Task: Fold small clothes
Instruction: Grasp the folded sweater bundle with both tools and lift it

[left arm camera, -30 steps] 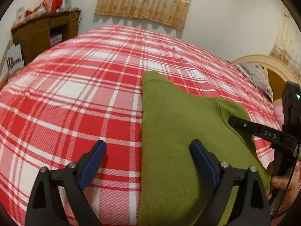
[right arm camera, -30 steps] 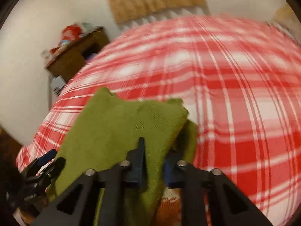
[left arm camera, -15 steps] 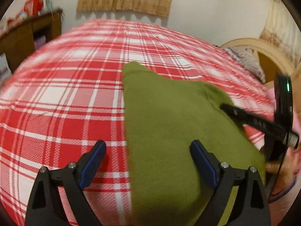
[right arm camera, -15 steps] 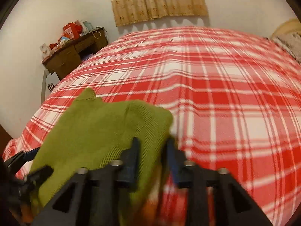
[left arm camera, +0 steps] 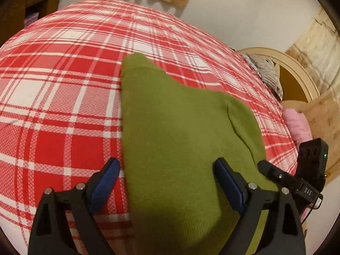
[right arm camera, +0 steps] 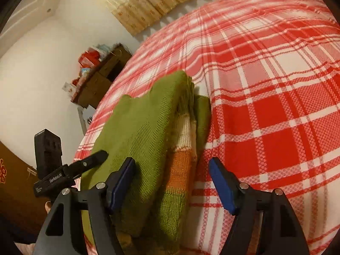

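We judge that a fold has just been laid and the step in hand is the release: the green knitted sweater (left arm camera: 174, 131) lies doubled on the red plaid bedspread (left arm camera: 53, 97), with no cloth lifted off the bed.

**Right gripper** (right arm camera: 172, 182). Its jaws are opening. The folded edge of the sweater, with an orange and white striped layer (right arm camera: 182, 148) exposed under the green, lies between the two blue pads. The left pad (right arm camera: 122, 182) sits against or just above the upper green layer; we cannot tell which. The right pad stands clear over the bedspread. Nothing is pinched.

**Left gripper** (left arm camera: 167, 182). Its jaws are spread wide. The near left edge of the sweater runs forward between the pads: the left pad (left arm camera: 105, 182) hangs over bare bedspread just beside the edge, and the right one is over green cloth. We see no grip here.

**Position of the garment.** The sweater extends ahead of both claws, with one pointed corner farthest away. Seen from the left claw, the right gripper rests at the sweater's right edge.

**Next move, as we judge it.**
1. Draw the right claw back without dragging the top layer.
2. Check that the layers stay aligned.
3. Take both near corners if a further fold is wanted, gripping all layers together.
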{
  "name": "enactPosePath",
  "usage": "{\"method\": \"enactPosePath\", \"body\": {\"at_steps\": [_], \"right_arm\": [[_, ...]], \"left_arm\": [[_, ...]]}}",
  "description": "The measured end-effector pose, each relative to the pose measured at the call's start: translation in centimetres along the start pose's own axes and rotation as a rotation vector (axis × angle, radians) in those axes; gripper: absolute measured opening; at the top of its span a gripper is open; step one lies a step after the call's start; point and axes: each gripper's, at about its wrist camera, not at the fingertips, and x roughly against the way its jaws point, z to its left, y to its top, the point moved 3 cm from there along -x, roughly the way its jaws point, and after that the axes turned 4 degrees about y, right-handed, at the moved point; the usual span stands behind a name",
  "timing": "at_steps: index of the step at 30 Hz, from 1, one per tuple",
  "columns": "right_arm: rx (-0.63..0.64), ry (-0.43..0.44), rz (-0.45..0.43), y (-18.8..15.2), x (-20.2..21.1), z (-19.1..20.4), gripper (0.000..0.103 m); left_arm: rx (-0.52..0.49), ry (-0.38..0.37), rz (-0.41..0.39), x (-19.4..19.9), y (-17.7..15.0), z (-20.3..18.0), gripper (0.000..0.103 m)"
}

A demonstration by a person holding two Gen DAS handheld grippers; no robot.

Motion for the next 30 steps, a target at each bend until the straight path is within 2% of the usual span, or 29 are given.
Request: {"method": "enactPosePath", "body": {"at_steps": [2,4,6,7,12,14,16,18,22,26,30], "right_arm": [[0.010,0.014,0.004,-0.2,-0.1,0.3,0.074],[0.022,0.071,0.039,-0.6,-0.6,0.9,0.075],[0.088,0.045,0.056,-1.0,-1.1,1.8,0.075],[0.097,0.033,0.059,-1.0,-1.3,2.0,0.075],[-0.004,0.095,0.042,0.2,-2.1,0.7,0.075],[0.044,0.055,0.050,0.3,-2.7,1.4,0.072],[0.114,-0.012,0.056,0.1,-3.0,2.4,0.056],[0.160,-0.058,0.057,-0.3,-3.2,3.4,0.050],[0.232,-0.152,0.020,-1.1,-2.8,5.0,0.040],[0.289,-0.238,-0.012,-1.8,-2.4,6.7,0.037],[0.277,-0.249,-0.024,-1.9,-1.3,7.5,0.035]], "left_arm": [[0.011,-0.019,0.002,0.0,0.0,0.1,0.091],[0.008,-0.023,-0.008,0.1,0.1,0.1,0.088],[-0.009,-0.039,-0.026,-0.1,-0.1,-0.3,0.081],[-0.009,-0.043,-0.032,-0.3,0.3,-0.3,0.081],[-0.013,-0.042,-0.034,-0.3,0.6,-0.2,0.082],[-0.022,-0.020,-0.036,-0.4,0.6,-0.5,0.081],[-0.043,0.026,-0.045,-0.3,0.4,-0.7,0.075],[-0.075,0.065,-0.063,-0.1,0.1,-1.3,0.069],[-0.135,0.122,-0.101,0.2,-0.1,-2.1,0.061],[-0.148,0.147,-0.108,0.5,-0.1,-2.1,0.051],[-0.173,0.186,-0.113,1.5,-0.1,-2.9,0.042]]}}
